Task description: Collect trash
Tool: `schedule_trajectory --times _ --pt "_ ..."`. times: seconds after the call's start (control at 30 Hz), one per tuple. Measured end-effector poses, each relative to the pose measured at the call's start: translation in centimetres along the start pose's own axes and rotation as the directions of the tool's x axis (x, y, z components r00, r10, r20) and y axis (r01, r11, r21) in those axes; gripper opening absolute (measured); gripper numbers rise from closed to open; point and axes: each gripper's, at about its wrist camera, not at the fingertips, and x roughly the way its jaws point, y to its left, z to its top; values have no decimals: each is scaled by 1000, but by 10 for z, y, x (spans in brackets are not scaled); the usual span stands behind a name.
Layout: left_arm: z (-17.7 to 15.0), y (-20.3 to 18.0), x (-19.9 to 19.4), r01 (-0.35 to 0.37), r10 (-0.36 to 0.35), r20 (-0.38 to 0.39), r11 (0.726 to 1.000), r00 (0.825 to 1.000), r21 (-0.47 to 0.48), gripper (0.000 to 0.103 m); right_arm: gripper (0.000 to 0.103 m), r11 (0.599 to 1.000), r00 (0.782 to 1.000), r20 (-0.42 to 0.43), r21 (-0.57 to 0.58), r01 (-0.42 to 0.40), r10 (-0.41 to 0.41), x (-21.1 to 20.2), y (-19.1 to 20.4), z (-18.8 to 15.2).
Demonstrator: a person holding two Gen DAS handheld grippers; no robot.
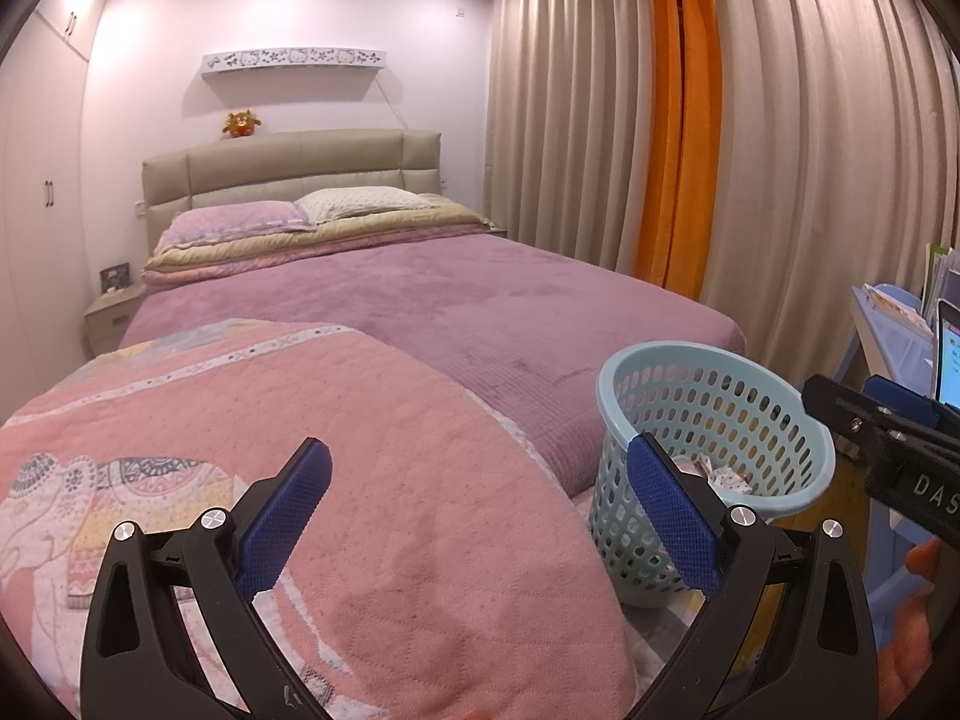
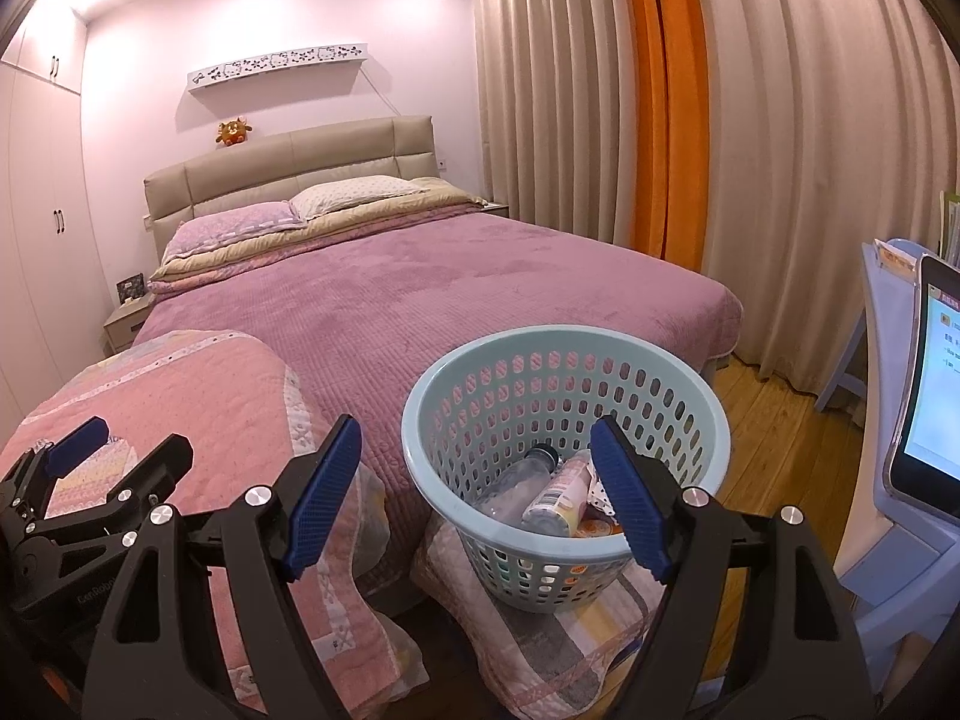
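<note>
A light blue perforated basket stands on a patchwork cushion at the foot of the bed; it also shows in the left wrist view. Inside lie a clear plastic bottle, a labelled bottle and crumpled wrappers. My right gripper is open and empty, just above the basket's near left rim. My left gripper is open and empty over a folded pink quilt, left of the basket. It shows at the left edge of the right wrist view.
The bed with a purple cover fills the middle. Beige and orange curtains hang on the right. A blue desk with a lit tablet stands at the far right. A wardrobe and a nightstand are at left. The floor is wooden.
</note>
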Motion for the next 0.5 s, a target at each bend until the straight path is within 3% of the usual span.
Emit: schedule_trajectory --times 0.2,0.3,0.5 --pt "0 3 -4 -13 13 9 1000 1000 -9 95 75 1000 1000 26 11 -3 3 -13 1 2" --pt "0 8 -9 45 -46 -32 999 998 -26 96 75 1000 999 38 -6 5 -5 -21 7 2" --pt "9 30 -41 -15 15 10 998 1000 -55 96 75 999 998 58 -43 -19 21 -34 33 9"
